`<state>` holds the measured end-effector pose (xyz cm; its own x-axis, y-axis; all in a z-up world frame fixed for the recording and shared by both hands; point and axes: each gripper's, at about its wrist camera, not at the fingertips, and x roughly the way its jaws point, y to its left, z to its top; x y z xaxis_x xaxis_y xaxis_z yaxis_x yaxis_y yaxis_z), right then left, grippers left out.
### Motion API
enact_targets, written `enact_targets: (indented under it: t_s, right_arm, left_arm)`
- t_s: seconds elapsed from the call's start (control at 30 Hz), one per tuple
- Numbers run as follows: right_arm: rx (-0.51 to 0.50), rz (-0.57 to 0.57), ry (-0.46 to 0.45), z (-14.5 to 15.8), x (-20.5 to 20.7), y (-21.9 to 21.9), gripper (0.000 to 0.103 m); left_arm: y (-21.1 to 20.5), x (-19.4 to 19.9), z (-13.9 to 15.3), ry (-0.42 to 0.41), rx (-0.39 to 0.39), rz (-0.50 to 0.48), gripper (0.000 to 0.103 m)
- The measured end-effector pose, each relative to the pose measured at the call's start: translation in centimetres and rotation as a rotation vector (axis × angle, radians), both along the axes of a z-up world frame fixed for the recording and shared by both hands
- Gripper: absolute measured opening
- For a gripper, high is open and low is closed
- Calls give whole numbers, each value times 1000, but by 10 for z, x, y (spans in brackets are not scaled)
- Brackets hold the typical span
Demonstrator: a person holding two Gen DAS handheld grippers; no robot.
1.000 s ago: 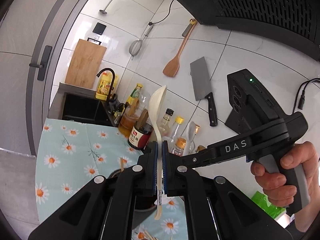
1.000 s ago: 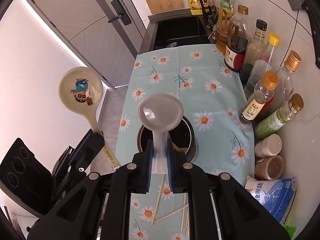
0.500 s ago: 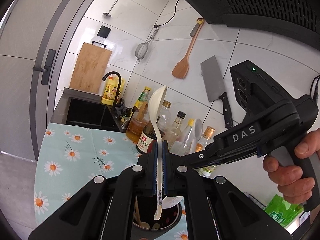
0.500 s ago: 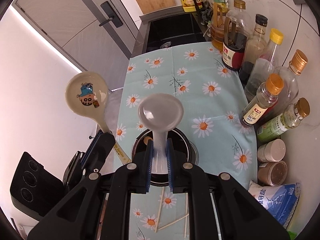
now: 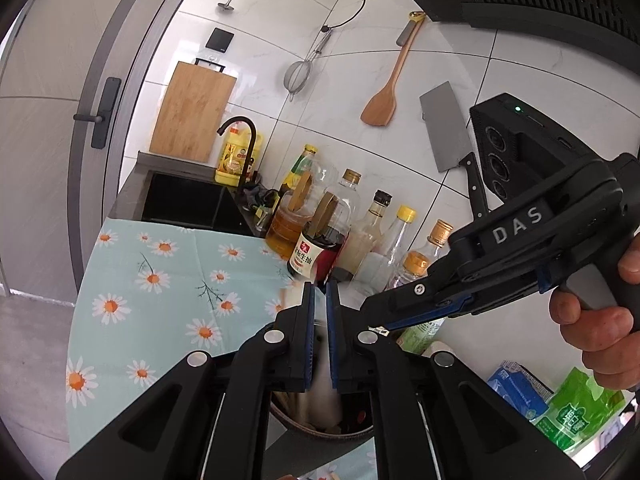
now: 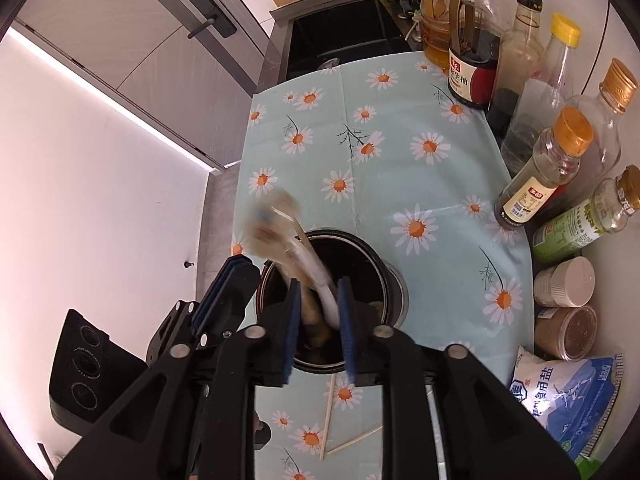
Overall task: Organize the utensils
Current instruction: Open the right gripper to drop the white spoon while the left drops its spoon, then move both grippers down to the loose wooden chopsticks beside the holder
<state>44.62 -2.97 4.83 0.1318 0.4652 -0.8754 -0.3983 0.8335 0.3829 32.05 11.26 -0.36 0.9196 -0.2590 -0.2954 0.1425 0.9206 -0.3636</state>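
A dark round utensil holder (image 6: 386, 264) stands on the daisy cloth (image 6: 400, 140). My right gripper (image 6: 320, 320) hangs right over the holder, its jaws opening. The white spoon's handle (image 6: 326, 296) slides loose between the pads, down into the holder. The cartoon-print spoon (image 6: 272, 216) is a blur, tipping into the holder at its left rim, beside my left gripper (image 6: 236, 276). In the left wrist view my left gripper (image 5: 319, 304) is opening by a narrow gap, with only a pale blur (image 5: 320, 392) below it in the holder (image 5: 304, 428). My right gripper (image 5: 380, 326) reaches in from the right, held by a hand.
Sauce and oil bottles (image 6: 472, 60) line the wall on the right, with two small jars (image 6: 564, 284) and a salt bag (image 6: 572, 392) nearer. Loose chopsticks (image 6: 328, 412) lie on the cloth below the holder. A black sink (image 6: 340, 36) lies beyond the cloth.
Both grippers sank toward the holder. Both spoons, held upright before, have slipped from the pads and are dropping into the holder. The right jaws have widened.
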Motion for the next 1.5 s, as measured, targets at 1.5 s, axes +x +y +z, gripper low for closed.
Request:
enact_targets:
  t_s: [1.5]
  right_arm:
    - [-66, -21, 141, -60, -116, -66, 32]
  left_arm:
    - [-9, -128, -20, 205, 2, -157, 34]
